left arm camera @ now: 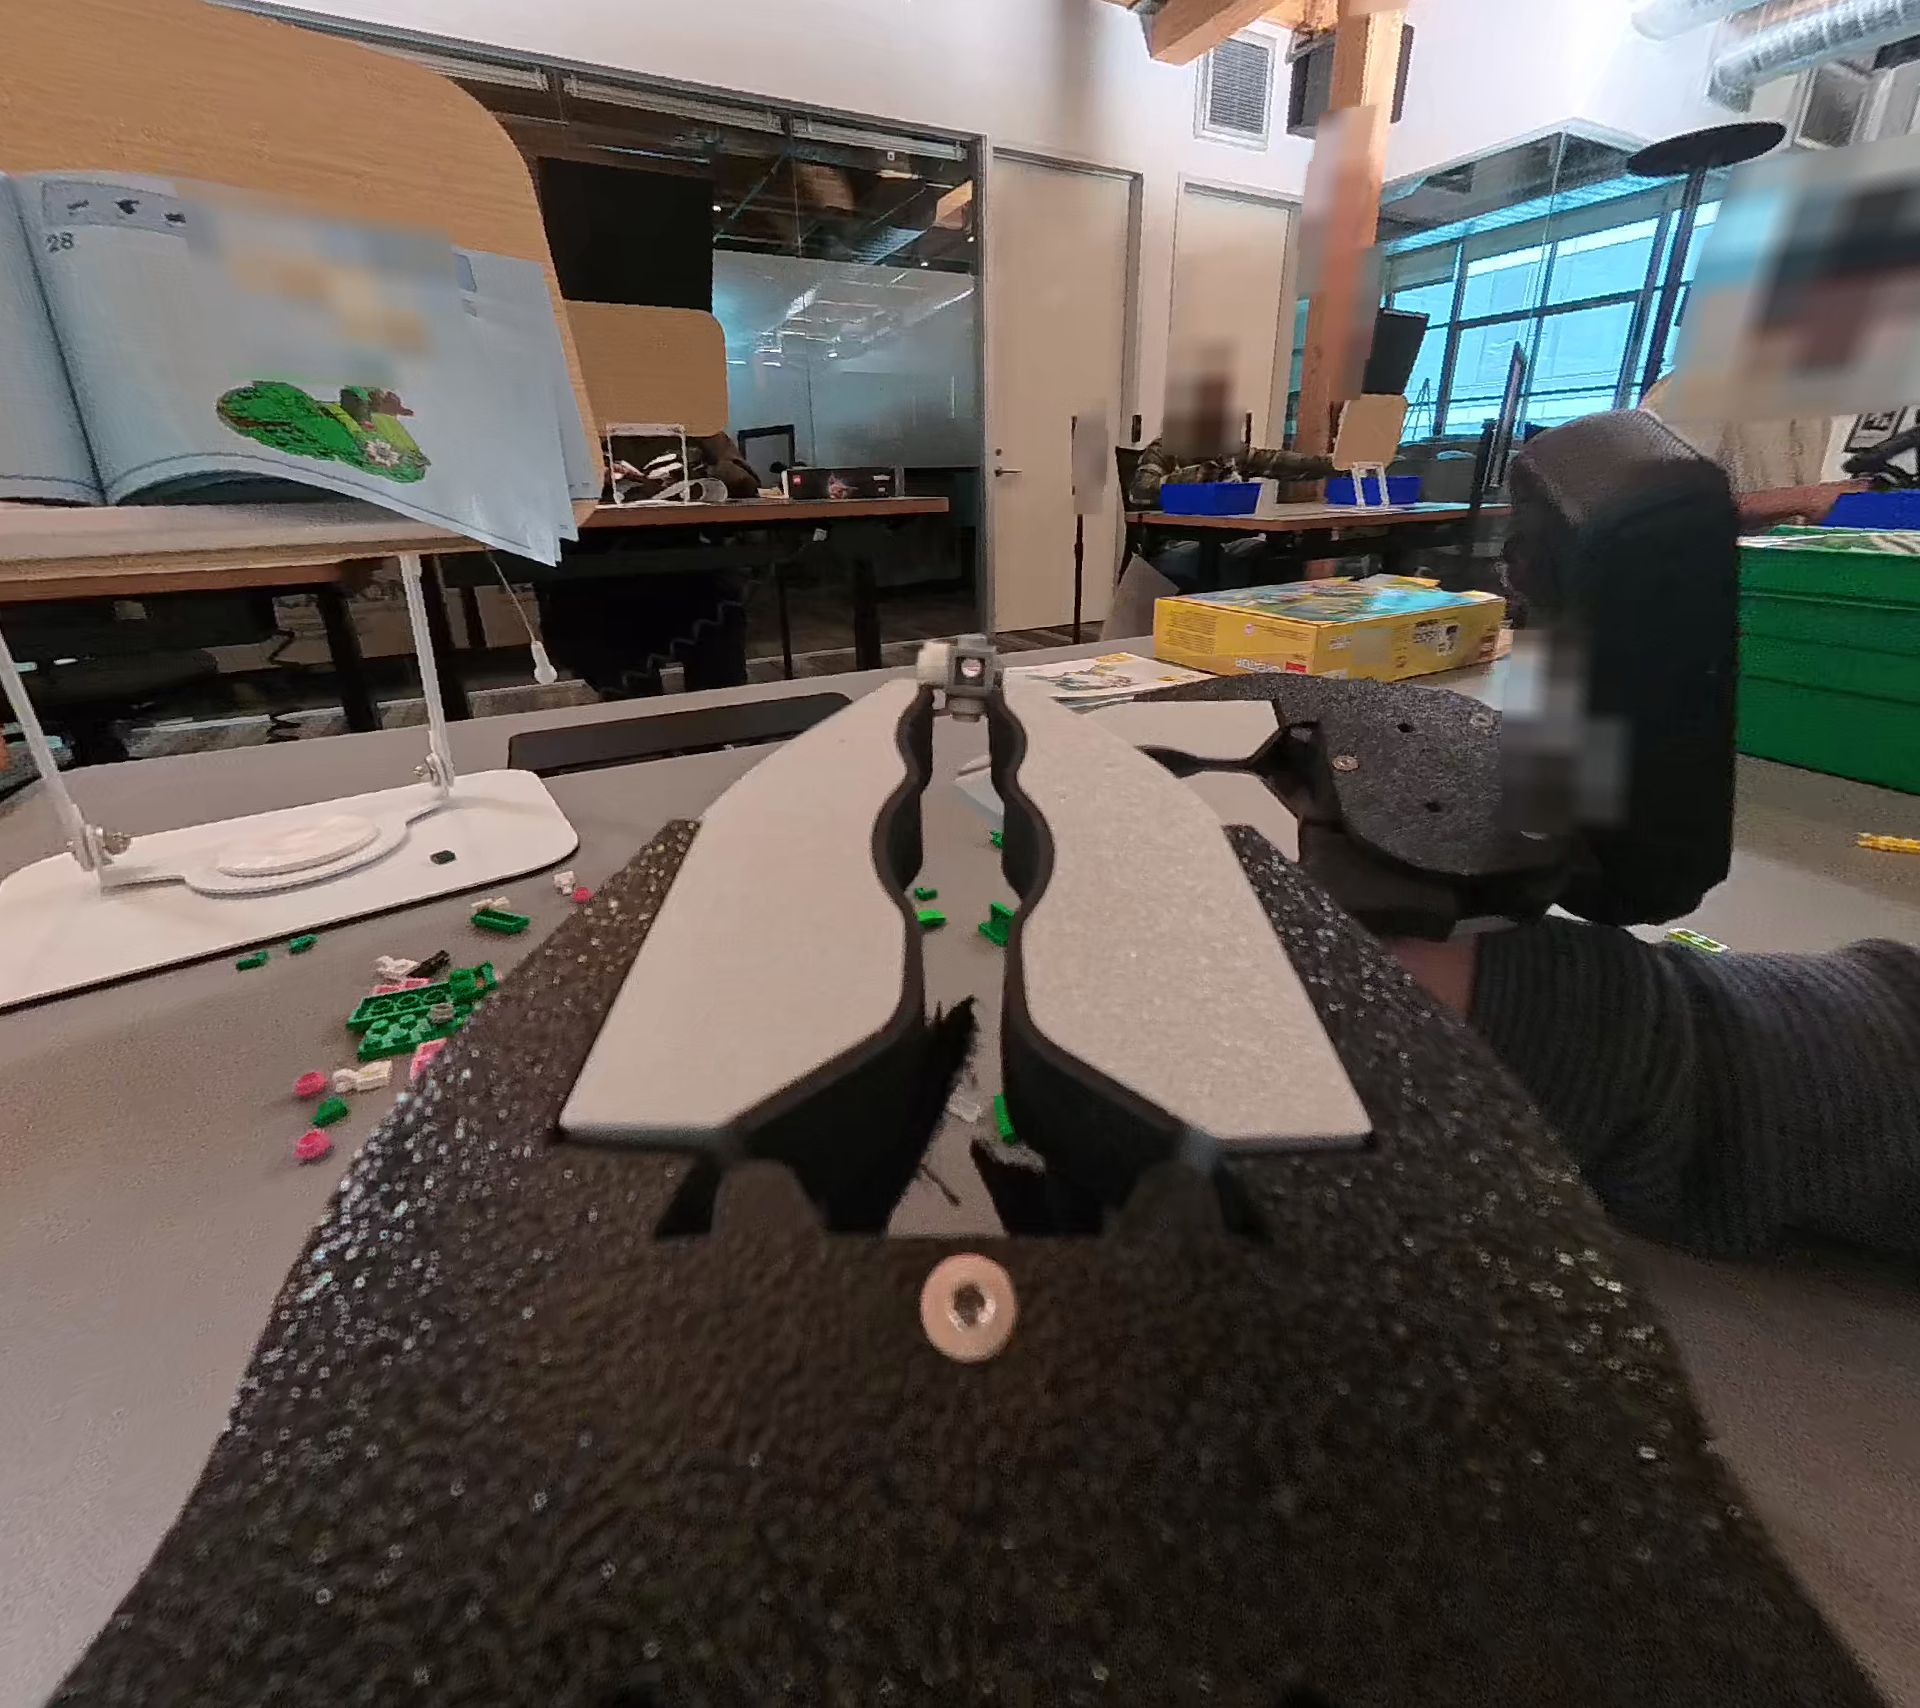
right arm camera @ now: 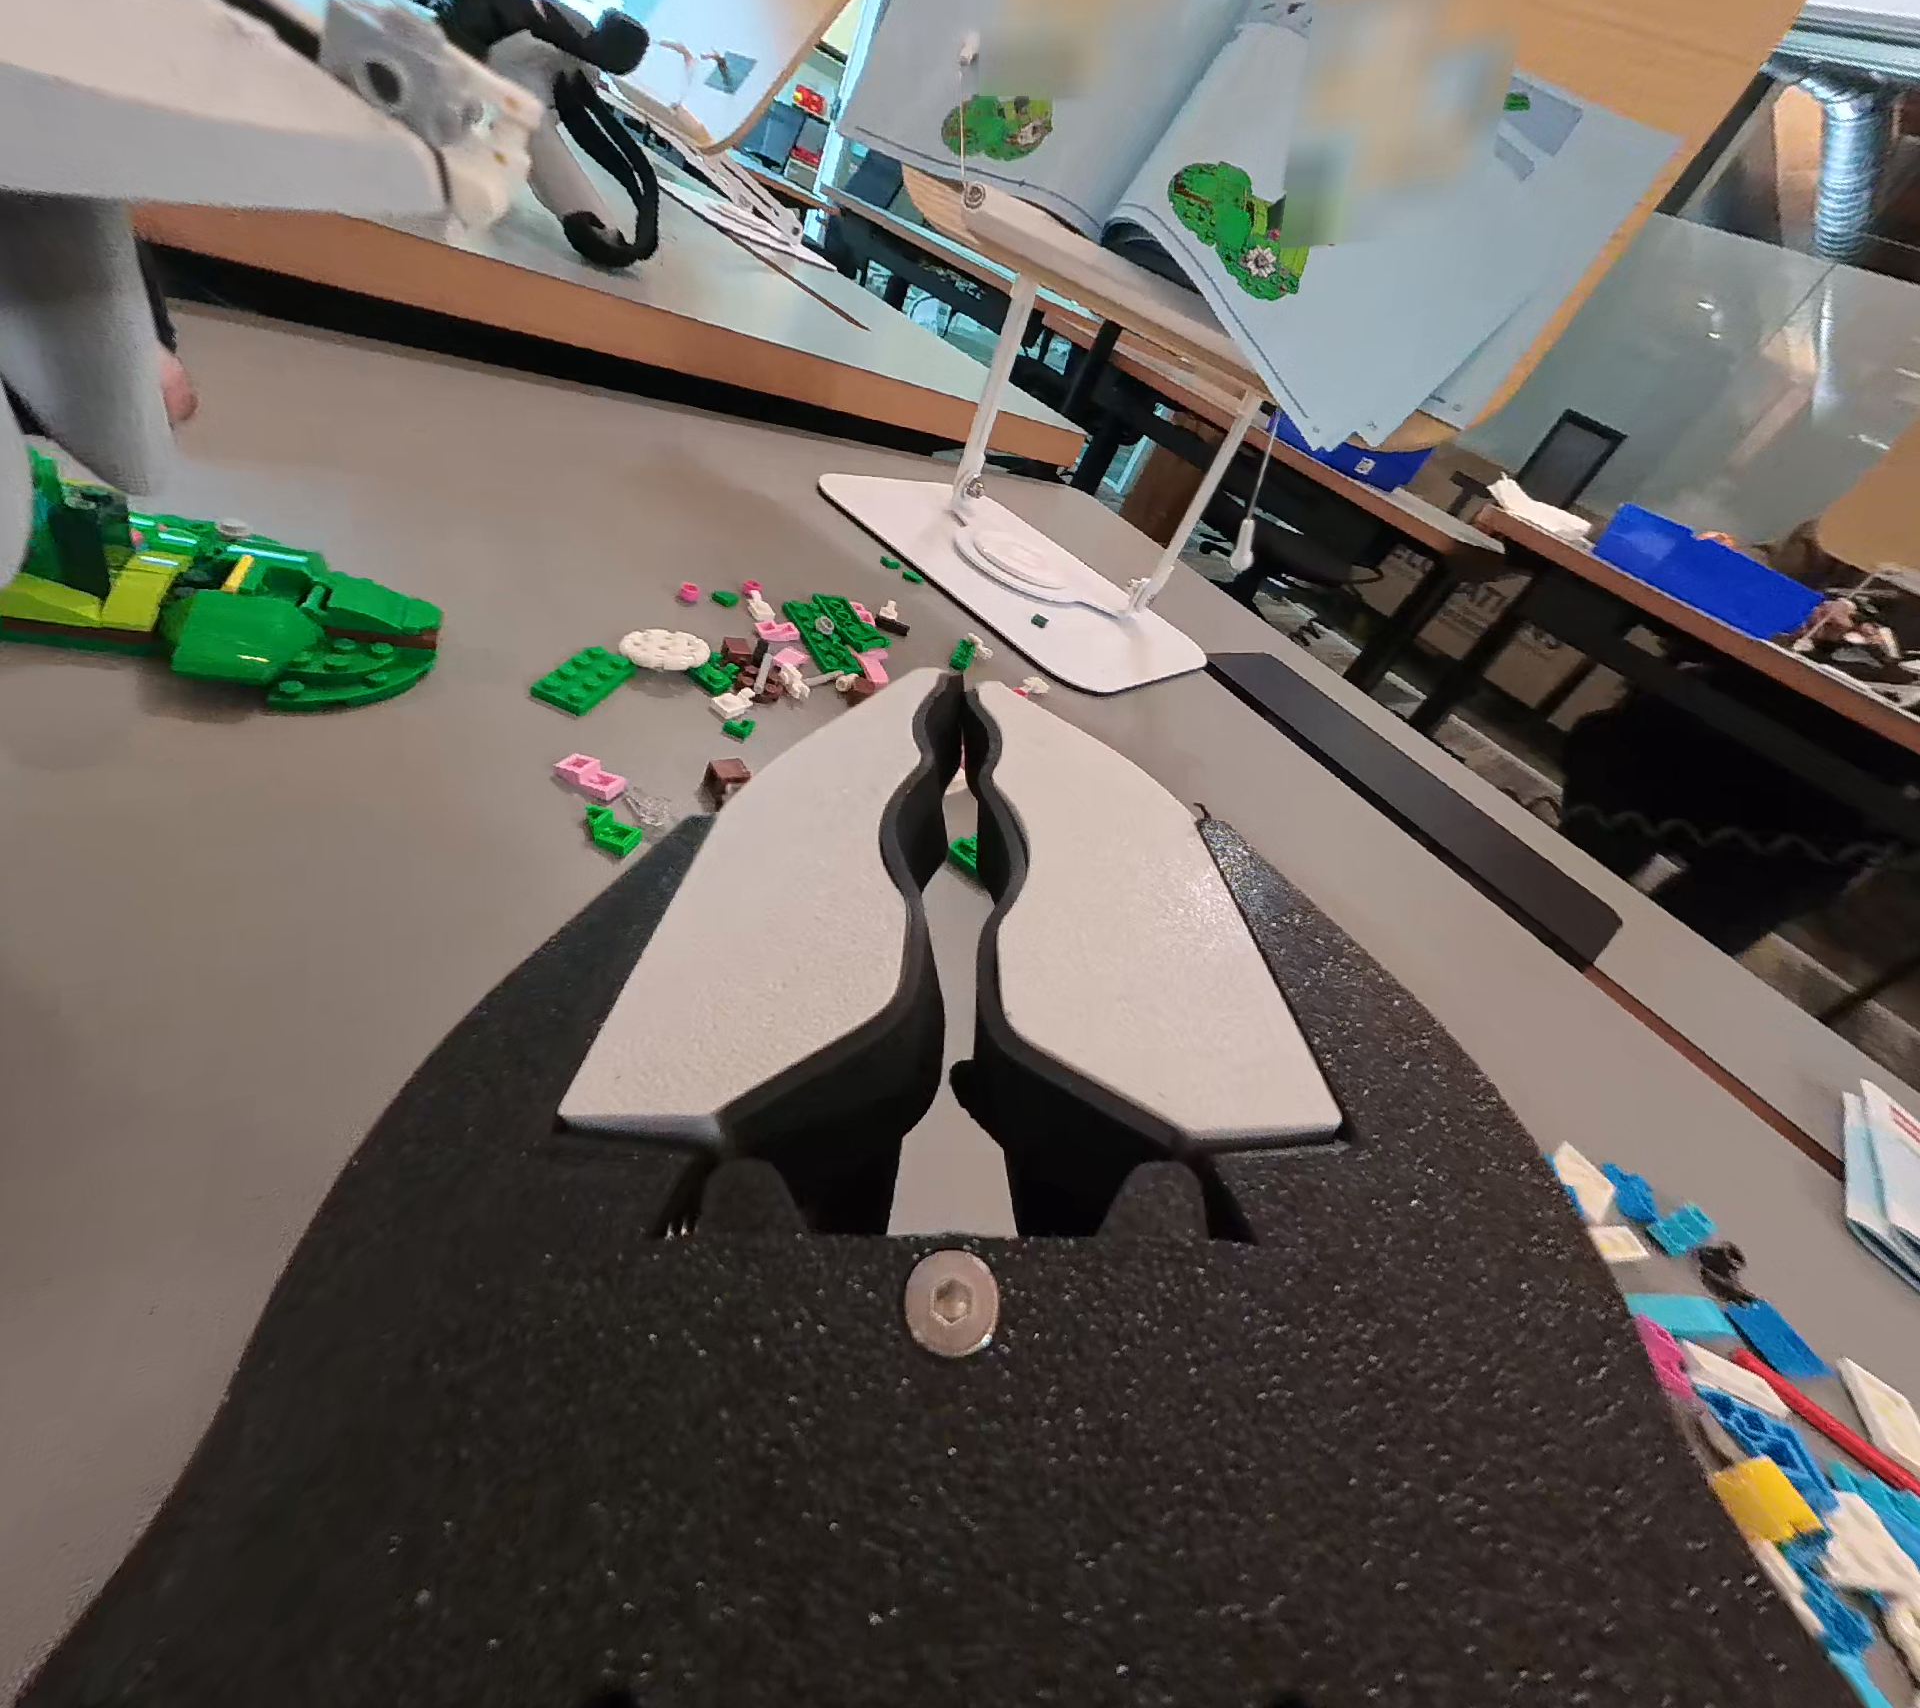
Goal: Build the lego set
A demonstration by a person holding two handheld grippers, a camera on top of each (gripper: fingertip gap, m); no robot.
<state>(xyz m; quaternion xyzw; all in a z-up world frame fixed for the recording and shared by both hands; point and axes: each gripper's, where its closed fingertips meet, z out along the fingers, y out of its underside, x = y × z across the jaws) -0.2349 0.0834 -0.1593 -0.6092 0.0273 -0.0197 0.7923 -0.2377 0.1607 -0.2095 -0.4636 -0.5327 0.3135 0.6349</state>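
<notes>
grey and white, a small lego piece (left arm camera: 964, 676) sits pinched at the tips of the left gripper (left arm camera: 961, 702), held up above the grey table (left arm camera: 156, 1243). the right gripper (right arm camera: 961, 692) is clenched with nothing seen between its tips, low over the table. loose green, pink and white bricks (right arm camera: 769, 650) lie near the white book stand (right arm camera: 1023, 578) at the table's far edge; the green lego build (right arm camera: 223, 609) rests toward the left edge.
</notes>
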